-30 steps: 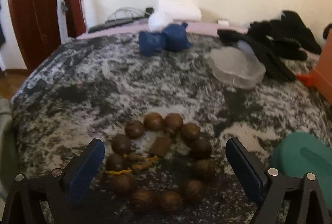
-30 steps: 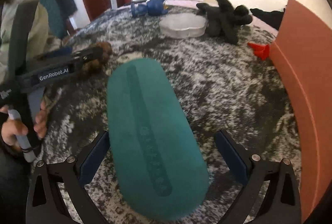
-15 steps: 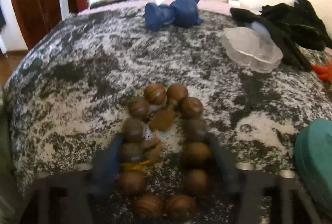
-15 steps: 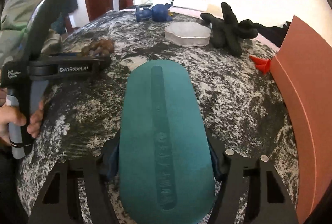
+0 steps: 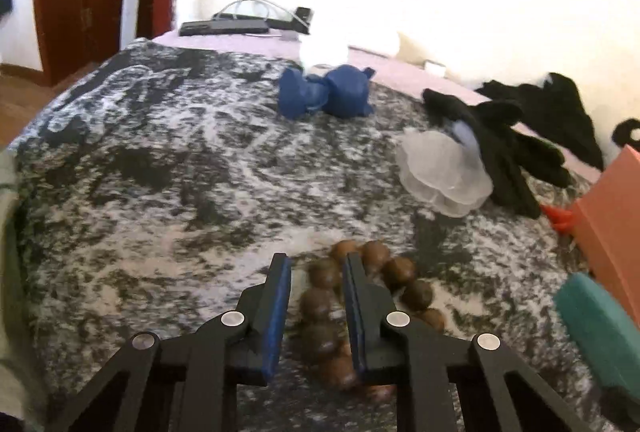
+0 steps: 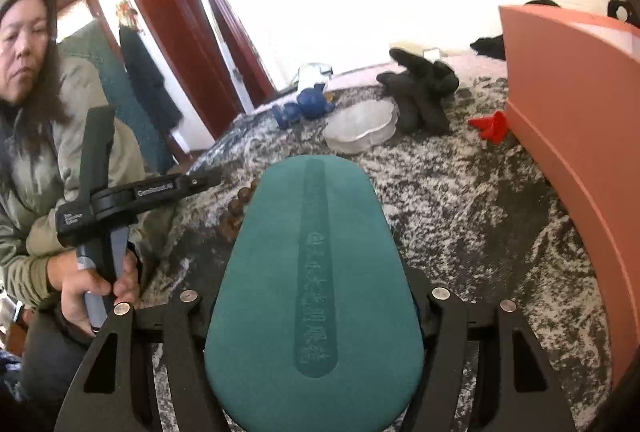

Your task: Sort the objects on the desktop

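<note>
My left gripper (image 5: 316,266) is shut on one side of a brown wooden bead bracelet (image 5: 320,308); the other beads (image 5: 416,294) hang to the right of its fingers, above the grey and white mottled cloth (image 5: 180,171). My right gripper (image 6: 316,292) is shut on a teal oval case (image 6: 316,272) and holds it tilted up off the cloth. The left gripper (image 6: 200,181) and the bracelet (image 6: 236,207) also show in the right wrist view, left of the case. The case's end shows at the right edge of the left wrist view (image 5: 600,316).
A salmon box (image 6: 572,135) stands at the right. On the cloth lie a clear flower-shaped dish (image 5: 440,171), black gloves (image 5: 508,147), a blue toy (image 5: 328,95) and a small red piece (image 6: 492,123). The person (image 6: 28,91) sits at the left.
My left gripper closed on the bead bracelet and lifted it. My right gripper closed on the teal case and raised it off the cloth.
</note>
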The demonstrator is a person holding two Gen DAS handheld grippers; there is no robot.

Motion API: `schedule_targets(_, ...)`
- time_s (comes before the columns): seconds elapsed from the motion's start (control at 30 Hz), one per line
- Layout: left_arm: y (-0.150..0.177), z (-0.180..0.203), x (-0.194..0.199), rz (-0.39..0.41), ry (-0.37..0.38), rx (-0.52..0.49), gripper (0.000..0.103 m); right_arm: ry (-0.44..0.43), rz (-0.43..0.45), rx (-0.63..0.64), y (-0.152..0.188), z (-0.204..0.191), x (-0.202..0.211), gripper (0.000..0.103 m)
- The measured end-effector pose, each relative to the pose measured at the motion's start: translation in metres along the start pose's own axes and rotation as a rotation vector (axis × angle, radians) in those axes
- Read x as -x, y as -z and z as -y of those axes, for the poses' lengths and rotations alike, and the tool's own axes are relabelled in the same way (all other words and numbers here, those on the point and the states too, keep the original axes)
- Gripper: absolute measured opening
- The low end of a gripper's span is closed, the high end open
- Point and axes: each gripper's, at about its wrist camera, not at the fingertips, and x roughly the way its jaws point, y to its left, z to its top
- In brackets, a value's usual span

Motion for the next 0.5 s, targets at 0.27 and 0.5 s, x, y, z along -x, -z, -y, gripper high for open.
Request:
schedule_targets(0.27, 0.021, 0.012, 0.001, 0.136, 0.022, -0.047, 0.084, -0.056, 0.052, -0.037, -0.008, -0.007, 0.03, 0.068)
schedule_targets(0.5, 0.023, 0.004, -0.058, -0.105, -0.075, -0.069, 0.1, -0.071, 0.141, -0.036, -0.019, -0.018, 0.078, 0.068)
